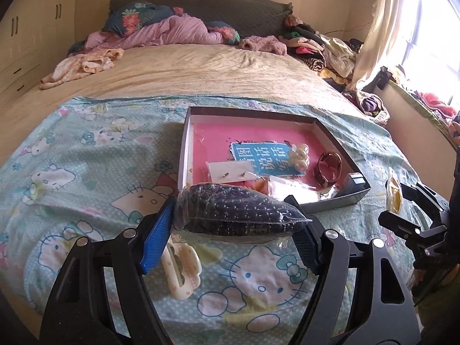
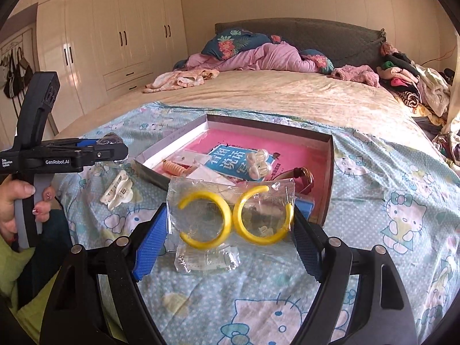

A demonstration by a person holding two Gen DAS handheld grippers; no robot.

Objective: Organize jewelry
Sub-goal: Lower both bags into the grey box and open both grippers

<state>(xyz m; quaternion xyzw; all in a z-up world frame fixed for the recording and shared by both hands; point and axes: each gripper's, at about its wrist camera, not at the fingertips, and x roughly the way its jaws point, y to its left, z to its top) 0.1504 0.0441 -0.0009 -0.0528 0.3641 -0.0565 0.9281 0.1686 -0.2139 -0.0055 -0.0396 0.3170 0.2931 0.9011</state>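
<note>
Left gripper (image 2: 110, 151) side reads "GenRobot.AI", "Data Acquisition System"

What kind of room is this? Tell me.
A bedroom, most likely: a bed with a rumpled quilt, and a fitted wardrobe along the wall.

The cartoon-print sheet (image 2: 382, 172) covering the foot of the bed offers open room along its left side and its right side, and the tan bedspread (image 1: 178, 69) beyond lies bare across its middle up to the heaped bedding at the headboard. The shallow box (image 2: 327, 169) stands mid-sheet, its raised walls barring a low sideways pass. Its near half is crowded with small packets, a pearl cluster (image 2: 258, 162) and a brown bangle (image 1: 329, 168); its far pink floor is free. A white hair claw (image 2: 118, 191) lies just left of the box's near corner. Clothes (image 1: 330, 51) pile along the bed's right edge.
</note>
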